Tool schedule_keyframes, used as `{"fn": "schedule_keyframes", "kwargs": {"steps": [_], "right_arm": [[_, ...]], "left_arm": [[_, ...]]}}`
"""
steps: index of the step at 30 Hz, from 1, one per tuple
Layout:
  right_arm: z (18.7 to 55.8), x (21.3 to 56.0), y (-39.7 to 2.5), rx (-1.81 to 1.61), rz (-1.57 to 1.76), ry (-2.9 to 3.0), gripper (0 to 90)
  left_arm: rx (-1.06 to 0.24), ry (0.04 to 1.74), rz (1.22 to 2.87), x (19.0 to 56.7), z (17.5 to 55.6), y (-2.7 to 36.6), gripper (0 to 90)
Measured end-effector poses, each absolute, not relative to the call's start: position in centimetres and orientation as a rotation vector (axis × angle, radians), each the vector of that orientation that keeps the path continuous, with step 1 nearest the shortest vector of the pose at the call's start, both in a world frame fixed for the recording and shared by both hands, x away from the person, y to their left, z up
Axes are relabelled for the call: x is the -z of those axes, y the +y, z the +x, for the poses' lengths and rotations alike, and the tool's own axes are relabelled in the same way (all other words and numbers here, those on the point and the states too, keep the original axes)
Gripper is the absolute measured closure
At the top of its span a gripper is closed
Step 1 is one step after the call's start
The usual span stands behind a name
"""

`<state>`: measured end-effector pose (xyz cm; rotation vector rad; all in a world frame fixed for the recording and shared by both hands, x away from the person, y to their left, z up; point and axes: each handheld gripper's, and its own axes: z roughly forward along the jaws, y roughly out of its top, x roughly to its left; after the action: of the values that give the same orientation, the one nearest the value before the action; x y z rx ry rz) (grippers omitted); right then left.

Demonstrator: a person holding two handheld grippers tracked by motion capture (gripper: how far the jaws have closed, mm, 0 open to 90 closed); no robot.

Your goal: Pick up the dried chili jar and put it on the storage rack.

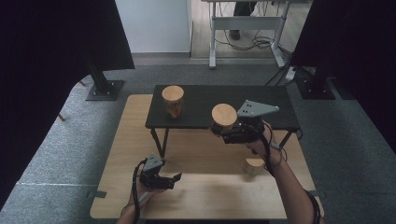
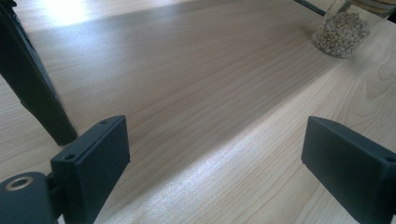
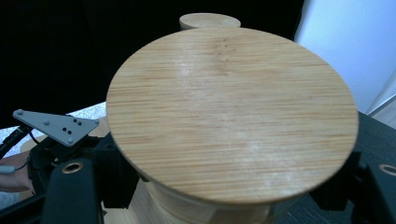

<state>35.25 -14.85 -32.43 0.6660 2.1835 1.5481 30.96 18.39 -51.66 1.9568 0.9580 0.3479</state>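
Right gripper (image 1: 219, 128) holds a jar with a round wooden lid (image 1: 224, 115), jaws closed on the body below the lid, one on each side; in the right gripper view the lid (image 3: 232, 112) sits just above the jaws, so the grip is low enough to leave the lid untouched. The jar is carried at the front edge of the black shelf (image 1: 275, 105), over its near right part; whether its base rests on the shelf or hangs just clear of it cannot be told. A side grip keeps the jar upright, which suits setting it down flat. A second lidded jar (image 1: 173, 100) stands upright on the shelf's left part, well apart from the held one, leaving room beside it. A third jar (image 1: 254, 166) stands on the wooden table (image 1: 140, 121) below the right forearm; the left gripper view shows its glass base filled with pale grains (image 2: 341, 30). Judgement: the jars are being gathered on the shelf, and the third is probably next. Left gripper (image 1: 173, 179) rests low over the table near the front left, jaws wide apart with nothing between them; its own view shows bare wood between the pads (image 2: 98, 154). It looks parked out of the way, clear of the shelf leg (image 2: 28, 88), and not needed for this placement.
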Motion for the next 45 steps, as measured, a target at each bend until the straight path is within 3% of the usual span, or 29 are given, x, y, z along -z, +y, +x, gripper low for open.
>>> {"fn": "schedule_keyframes", "kwargs": {"steps": [45], "right_arm": [[41.7, 32.9, -14.4, -1.499, 0.838, 2.080, 25.3]], "left_arm": [[-0.340, 0.959, 1.971, 51.9, 31.0, 18.5, 7.4]]}}
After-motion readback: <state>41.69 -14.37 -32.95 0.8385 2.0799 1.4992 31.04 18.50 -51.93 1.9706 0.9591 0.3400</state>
